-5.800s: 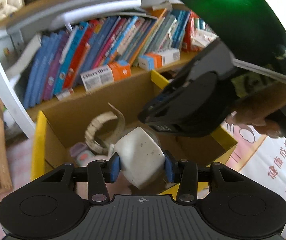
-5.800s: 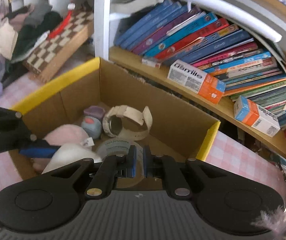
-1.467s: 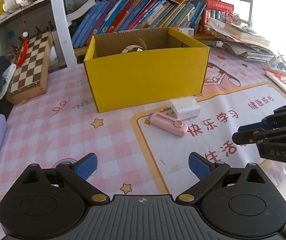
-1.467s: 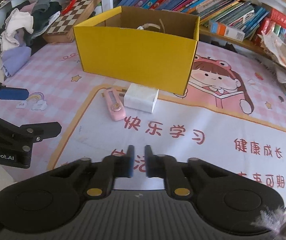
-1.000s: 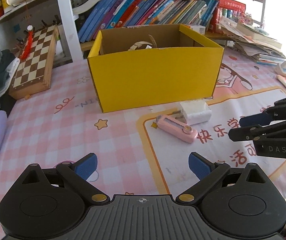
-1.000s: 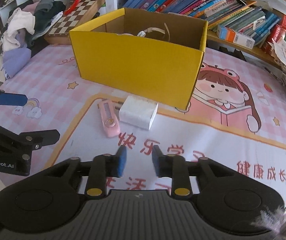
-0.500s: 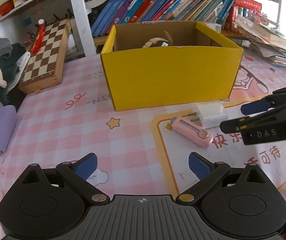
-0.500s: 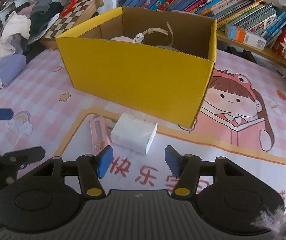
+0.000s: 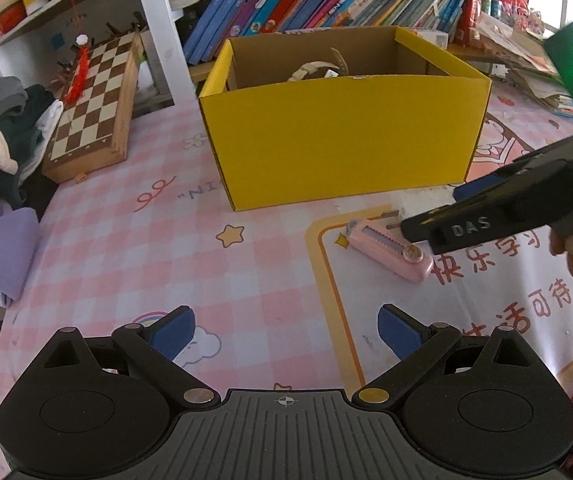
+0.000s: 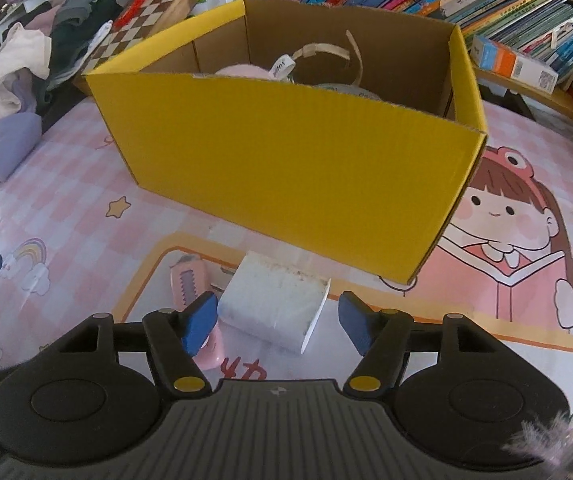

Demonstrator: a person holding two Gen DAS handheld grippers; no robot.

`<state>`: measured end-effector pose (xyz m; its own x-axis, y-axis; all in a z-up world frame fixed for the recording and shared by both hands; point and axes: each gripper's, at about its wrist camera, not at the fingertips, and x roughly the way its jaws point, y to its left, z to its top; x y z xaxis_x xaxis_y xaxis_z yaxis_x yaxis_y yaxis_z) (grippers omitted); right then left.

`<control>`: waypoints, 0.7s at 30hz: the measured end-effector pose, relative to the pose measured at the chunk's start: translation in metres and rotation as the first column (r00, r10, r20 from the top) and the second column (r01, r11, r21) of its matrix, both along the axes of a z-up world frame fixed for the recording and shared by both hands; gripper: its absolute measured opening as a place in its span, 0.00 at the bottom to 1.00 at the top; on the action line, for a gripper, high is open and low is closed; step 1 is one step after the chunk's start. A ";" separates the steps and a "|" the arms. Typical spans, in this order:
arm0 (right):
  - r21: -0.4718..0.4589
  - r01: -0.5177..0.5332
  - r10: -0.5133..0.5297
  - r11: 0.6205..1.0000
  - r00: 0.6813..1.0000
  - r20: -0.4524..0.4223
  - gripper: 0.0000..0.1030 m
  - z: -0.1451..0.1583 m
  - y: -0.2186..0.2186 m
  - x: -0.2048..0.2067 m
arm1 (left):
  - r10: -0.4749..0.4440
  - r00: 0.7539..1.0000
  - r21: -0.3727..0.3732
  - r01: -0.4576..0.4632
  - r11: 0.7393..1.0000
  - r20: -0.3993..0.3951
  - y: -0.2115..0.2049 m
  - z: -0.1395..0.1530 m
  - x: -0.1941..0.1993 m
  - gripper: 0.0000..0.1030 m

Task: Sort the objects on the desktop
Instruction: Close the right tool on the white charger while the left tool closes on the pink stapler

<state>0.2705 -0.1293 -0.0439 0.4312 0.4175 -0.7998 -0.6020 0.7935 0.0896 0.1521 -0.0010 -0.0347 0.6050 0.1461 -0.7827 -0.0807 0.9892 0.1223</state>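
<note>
The right gripper [image 10: 277, 322] hangs low with jaws spread wide, bracketing the white charger block [image 10: 272, 306], which lies on the desk just in front of the yellow box [image 10: 286, 160]. Its left fingertip [image 10: 198, 322] overlaps the pink utility knife [image 10: 190, 284] beside the block, so shift right before closing, I judge. The left gripper [image 9: 286, 330], jaws wide and empty, hovers farther from the box.

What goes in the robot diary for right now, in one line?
right claw: open, around white charger | left claw: open, empty | pink cutter: on mat | yellow box: behind
</note>
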 end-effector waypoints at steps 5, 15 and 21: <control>0.012 -0.018 0.018 1.000 1.000 -0.003 0.55 -0.001 -0.001 0.002 | -0.024 1.000 0.002 0.024 1.000 -0.007 -0.008 -0.002 0.006 0.96; 0.006 0.015 -0.015 1.000 1.000 0.006 0.55 0.006 -0.037 -0.003 | -0.121 0.993 -0.033 0.120 0.992 -0.012 -0.033 -0.011 0.031 0.96; -0.011 0.021 -0.020 1.000 0.999 0.031 0.55 0.011 -0.056 -0.008 | -0.163 0.987 -0.045 0.163 0.986 0.007 -0.047 -0.015 0.048 0.95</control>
<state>0.2628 -0.1854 -0.0326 0.4643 0.3995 -0.7905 -0.5878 0.8066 0.0624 0.2003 -0.0480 -0.0498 0.6204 0.0096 -0.7842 0.0816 0.9937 0.0767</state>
